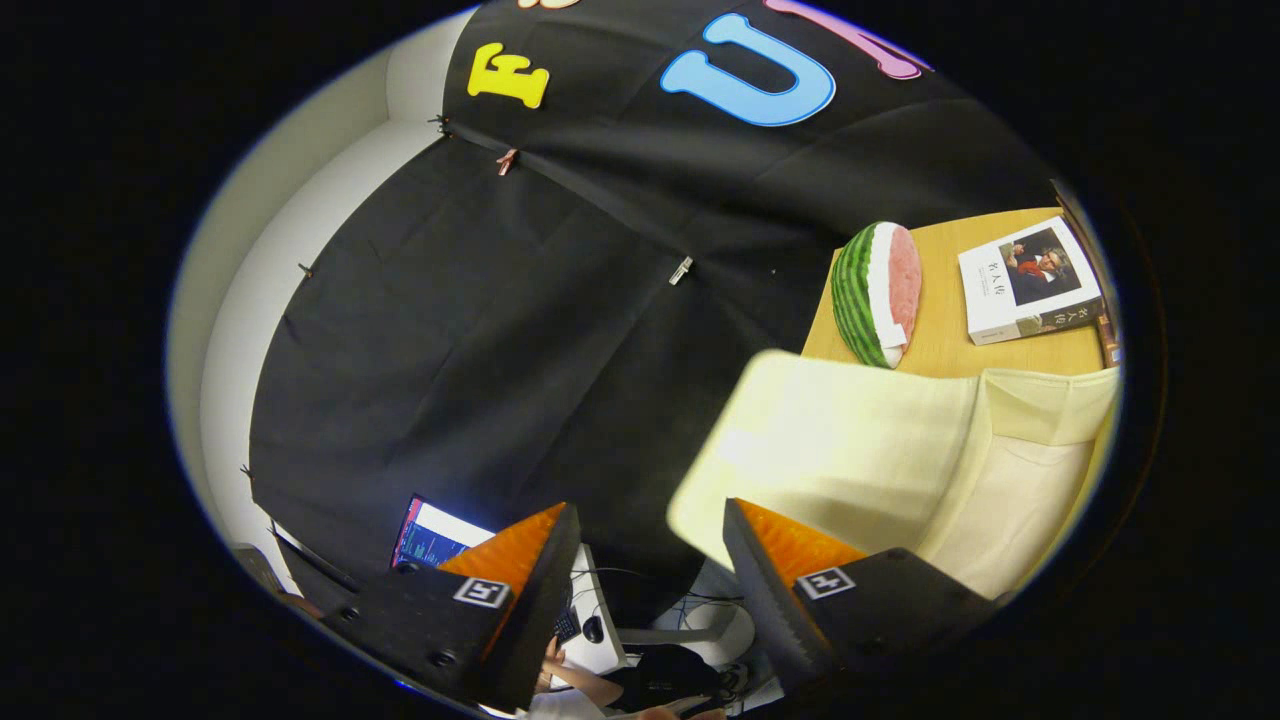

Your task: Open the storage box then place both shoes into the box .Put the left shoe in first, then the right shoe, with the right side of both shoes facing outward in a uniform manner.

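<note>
1. Gripper view is tilted hard, so the whole scene sits at an angle. The gripper has its fingers spread wide apart with nothing between them, just open air and the dark booth wall behind.
2. The storage box is the pale cream fabric thing just ahead of the right-side finger. Its lid flap is lifted and blurry, and its lower corner edge sits just above that fingertip. Can't tell if they actually touch.
3. The box's inside looks pale, as far as I can see into it. No shoes in sight from here.
4. Past the box there's a wooden table with a watermelon slice toy standing on its edge near the table's rim, and a white book lying flat beside it, a bit apart.
5. Room to move: lots of open space ahead of the left-side finger, only cloth wall there. The flap crowds the right side.
6. Between and below the fingers: a lit monitor, a desk with a mouse and a person's arm.
</note>
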The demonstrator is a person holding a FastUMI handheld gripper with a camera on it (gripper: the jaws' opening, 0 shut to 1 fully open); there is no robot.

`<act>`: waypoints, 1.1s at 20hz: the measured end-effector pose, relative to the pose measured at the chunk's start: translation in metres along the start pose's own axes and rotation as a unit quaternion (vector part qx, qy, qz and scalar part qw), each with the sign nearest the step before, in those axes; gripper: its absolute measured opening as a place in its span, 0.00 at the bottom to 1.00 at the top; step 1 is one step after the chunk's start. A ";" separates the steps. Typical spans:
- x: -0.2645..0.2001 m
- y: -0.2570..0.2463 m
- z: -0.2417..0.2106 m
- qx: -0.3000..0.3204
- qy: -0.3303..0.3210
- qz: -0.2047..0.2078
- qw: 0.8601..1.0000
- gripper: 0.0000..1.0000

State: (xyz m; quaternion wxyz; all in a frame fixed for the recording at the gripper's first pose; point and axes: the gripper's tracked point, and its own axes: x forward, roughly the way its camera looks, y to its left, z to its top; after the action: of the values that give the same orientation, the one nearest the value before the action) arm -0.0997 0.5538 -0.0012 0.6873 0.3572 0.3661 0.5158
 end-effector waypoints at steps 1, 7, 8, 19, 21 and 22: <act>0.000 -0.004 0.001 -0.004 -0.004 -0.009 1.000 0.91; -0.021 -0.020 0.015 0.004 -0.046 -0.041 0.998 0.97; -0.029 -0.022 0.019 -0.001 -0.054 -0.048 0.997 0.97; -0.205 -0.120 0.039 -0.123 -0.141 -0.274 0.943 0.97; -0.248 -0.150 0.042 -0.132 -0.155 -0.327 0.923 0.97; -0.272 -0.166 0.041 -0.136 -0.160 -0.356 0.911 0.97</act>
State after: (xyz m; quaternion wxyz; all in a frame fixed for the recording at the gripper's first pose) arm -0.0434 0.2498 -0.0893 0.9167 0.1842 0.2802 0.2175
